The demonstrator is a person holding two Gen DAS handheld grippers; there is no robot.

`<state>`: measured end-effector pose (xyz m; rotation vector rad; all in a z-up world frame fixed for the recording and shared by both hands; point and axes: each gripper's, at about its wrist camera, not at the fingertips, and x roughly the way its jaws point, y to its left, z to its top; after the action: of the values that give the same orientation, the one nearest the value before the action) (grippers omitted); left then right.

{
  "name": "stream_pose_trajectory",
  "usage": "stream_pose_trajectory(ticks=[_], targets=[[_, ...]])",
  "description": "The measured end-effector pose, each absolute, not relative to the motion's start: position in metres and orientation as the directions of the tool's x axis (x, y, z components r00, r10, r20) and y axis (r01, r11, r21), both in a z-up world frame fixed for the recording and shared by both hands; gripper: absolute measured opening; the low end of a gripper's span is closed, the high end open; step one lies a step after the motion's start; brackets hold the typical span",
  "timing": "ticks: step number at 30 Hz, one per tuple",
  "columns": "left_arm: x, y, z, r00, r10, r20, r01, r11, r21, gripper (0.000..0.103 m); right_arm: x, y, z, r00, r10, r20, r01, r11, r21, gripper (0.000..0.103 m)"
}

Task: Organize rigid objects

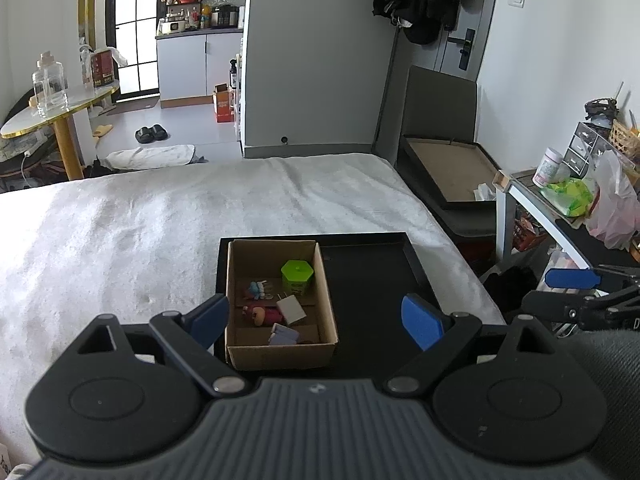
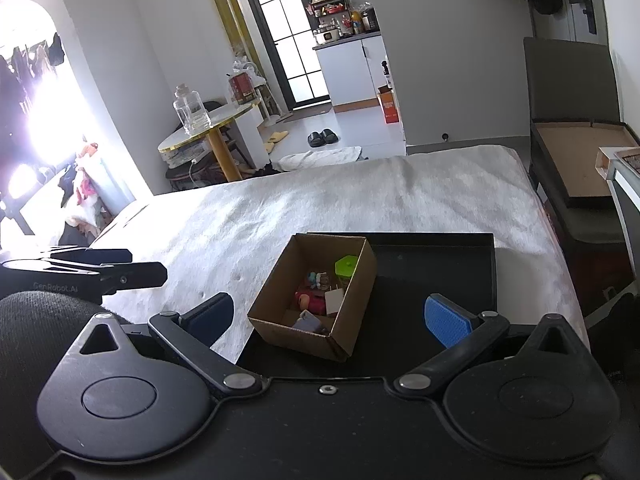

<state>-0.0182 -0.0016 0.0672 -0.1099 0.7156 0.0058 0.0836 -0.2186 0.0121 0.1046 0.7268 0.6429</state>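
Note:
A brown cardboard box (image 1: 326,300) (image 2: 360,300) stands at the left of a black tray (image 1: 368,272) (image 2: 440,264) on the white bed. Inside the box lie a green hexagonal container (image 1: 297,276) (image 2: 346,266), a small blue and white figure (image 1: 258,289), a red figure (image 1: 262,314) (image 2: 310,299), a white card (image 1: 291,309) (image 2: 334,301) and a lilac block (image 1: 283,335) (image 2: 307,323). My left gripper (image 1: 316,320) hovers open just short of the box, empty. My right gripper (image 2: 332,318) is open and empty too, its fingers either side of the box's near corner.
The white bed cover (image 1: 180,220) spreads to the left and beyond the tray. A dark bench with an open box (image 1: 448,172) and a cluttered side table (image 1: 572,196) stand right of the bed. A round table with a glass jar (image 2: 191,114) is far left.

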Motion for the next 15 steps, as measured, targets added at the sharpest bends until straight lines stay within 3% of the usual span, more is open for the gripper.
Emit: stream_pose_trajectory(ticks=[15], targets=[[-0.0171, -0.0043, 0.0640, 0.753, -0.049, -0.656, -0.042, 0.992, -0.122, 0.092, 0.0797, -0.2188, 0.0123, 0.565, 0.555, -0.610, -0.483, 0.822, 0.300, 0.103]])
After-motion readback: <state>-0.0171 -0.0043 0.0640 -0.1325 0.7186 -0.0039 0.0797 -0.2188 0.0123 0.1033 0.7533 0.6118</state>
